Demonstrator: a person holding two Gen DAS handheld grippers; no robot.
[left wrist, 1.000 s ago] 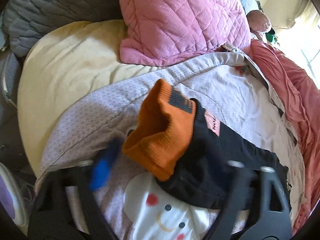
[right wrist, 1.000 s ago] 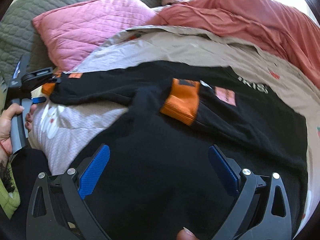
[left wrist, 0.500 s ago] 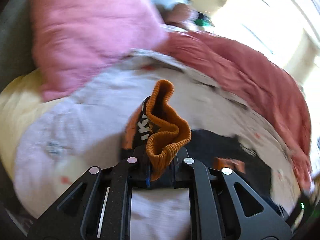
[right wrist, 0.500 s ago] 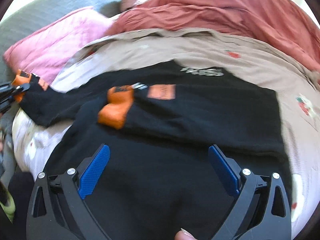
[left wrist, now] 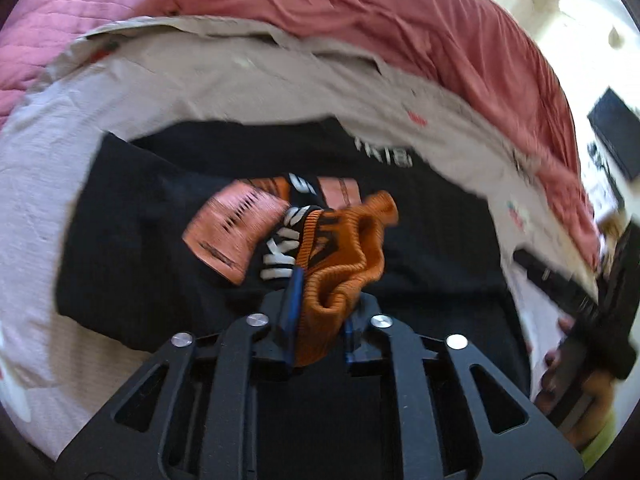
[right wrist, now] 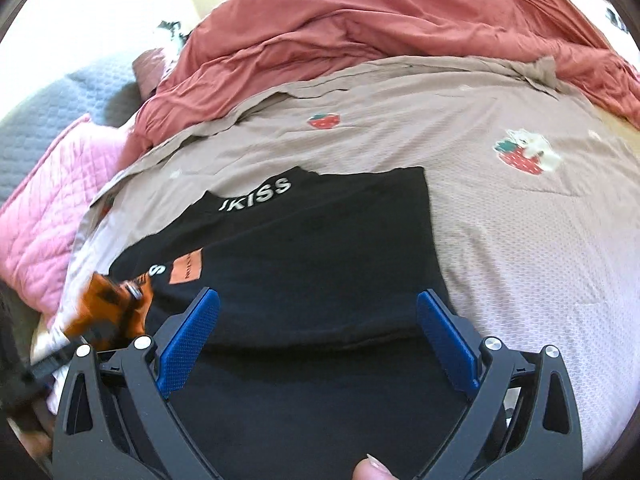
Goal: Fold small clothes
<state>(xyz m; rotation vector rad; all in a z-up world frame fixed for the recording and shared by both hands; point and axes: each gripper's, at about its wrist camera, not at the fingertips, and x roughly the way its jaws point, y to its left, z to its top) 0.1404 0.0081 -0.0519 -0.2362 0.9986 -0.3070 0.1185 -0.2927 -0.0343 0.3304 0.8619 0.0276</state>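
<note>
Orange cuff (left wrist: 344, 276) now carried over black top's (right wrist: 320, 240) middle, off the bed's (right wrist: 540, 220) pink-pillow (right wrist: 52, 208) side. L gripper (left wrist: 318, 316) jaws easing apart, cuff still pinched between. R gripper (right wrist: 320, 336) jaws released, wide, over top's near hem.

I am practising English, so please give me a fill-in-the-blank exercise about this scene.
1. The left claw pinches the ribbed knitted cuff, whose colour is ____.
2. The right claw holds ____.
3. The black cotton garment carries white ____.
4. The beige bedsheet shows printed ____.

Missing words: orange; nothing; letters; strawberries
</note>
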